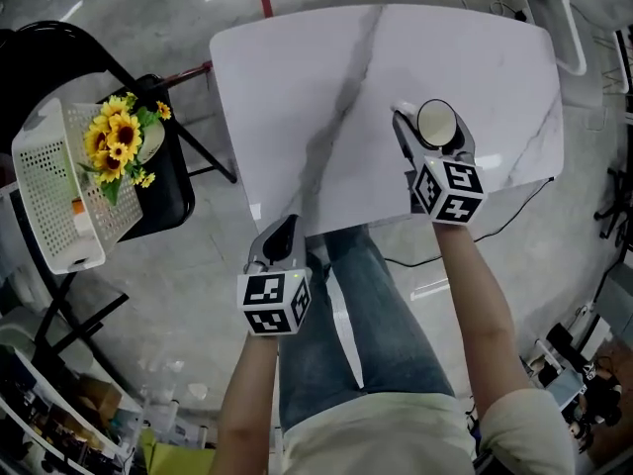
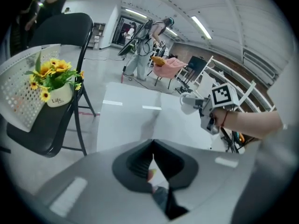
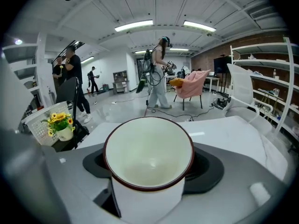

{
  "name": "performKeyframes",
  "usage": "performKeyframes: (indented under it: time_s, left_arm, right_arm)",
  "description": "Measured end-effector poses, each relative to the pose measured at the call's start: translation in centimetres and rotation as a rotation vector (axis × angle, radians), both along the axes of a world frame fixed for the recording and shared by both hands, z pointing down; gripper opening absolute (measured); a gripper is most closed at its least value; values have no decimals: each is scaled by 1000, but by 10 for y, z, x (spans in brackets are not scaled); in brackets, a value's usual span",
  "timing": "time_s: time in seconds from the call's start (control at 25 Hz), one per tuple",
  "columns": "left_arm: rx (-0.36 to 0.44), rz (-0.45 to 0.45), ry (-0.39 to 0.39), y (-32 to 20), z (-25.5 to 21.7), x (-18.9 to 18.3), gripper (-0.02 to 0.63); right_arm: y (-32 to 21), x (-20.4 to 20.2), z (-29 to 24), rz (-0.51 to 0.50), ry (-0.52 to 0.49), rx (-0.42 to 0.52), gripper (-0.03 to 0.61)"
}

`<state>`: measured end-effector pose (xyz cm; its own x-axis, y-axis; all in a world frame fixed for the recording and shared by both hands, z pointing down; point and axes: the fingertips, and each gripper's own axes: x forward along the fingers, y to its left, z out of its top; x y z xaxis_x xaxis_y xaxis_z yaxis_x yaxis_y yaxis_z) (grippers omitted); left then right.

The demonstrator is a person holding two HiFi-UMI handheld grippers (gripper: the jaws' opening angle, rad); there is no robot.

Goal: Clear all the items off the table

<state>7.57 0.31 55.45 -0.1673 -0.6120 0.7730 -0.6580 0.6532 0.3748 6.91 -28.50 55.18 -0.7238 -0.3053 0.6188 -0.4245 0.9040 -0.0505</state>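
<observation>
A white cup (image 1: 436, 123) with a dark red rim sits between the jaws of my right gripper (image 1: 431, 133), which is shut on it over the near right part of the white marble table (image 1: 326, 87). In the right gripper view the cup (image 3: 148, 158) fills the space between the jaws and its inside is empty. My left gripper (image 1: 281, 237) is shut with nothing in it, just off the table's near edge above the person's legs. In the left gripper view its jaws (image 2: 152, 158) meet, and the right gripper (image 2: 208, 113) with the cup (image 2: 188, 101) shows beyond.
Left of the table stands a black folding chair (image 1: 166, 191). It carries a white perforated basket (image 1: 49, 191) and a pot of yellow sunflowers (image 1: 119, 142). Cables lie on the floor near the table's right side. People and a pink chair (image 3: 191, 85) are far off in the room.
</observation>
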Motion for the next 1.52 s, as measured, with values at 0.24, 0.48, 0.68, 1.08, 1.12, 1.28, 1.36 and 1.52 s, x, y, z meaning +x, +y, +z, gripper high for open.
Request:
performKeyframes:
  time_s: [0.24,0.48,0.68,1.08,1.12,1.28,1.36,1.52]
  left_arm:
    - [0,-69,-1,42,0,-5,9]
    - [5,-136,2,82,0,-9,9]
    - [11,-183,0,113,0,-14,9]
    - [15,-271,-7,171,1,-27,9]
    - [15,-279,-7,177,0,-28,9]
    - [15,-308,-8,198,1,-30,9]
    - [15,-323,-6,207,3,-31,9]
    - [16,-350,-1,223,5,-32,9]
  right_arm:
    - [52,-30,-5,-92,-10,-6,407]
    - [109,-61,-11,-199,-15,1,407]
    - [157,-84,-16,-278,-25,-1,407]
    - [241,-116,-16,-392,-17,-25,407]
    - [249,-119,-16,-402,-16,-26,407]
    - [277,-128,-16,-440,-14,-27,407]
    - [291,-133,-14,-462,-10,-29,407]
    - [319,-145,-12,-511,-8,-39,407]
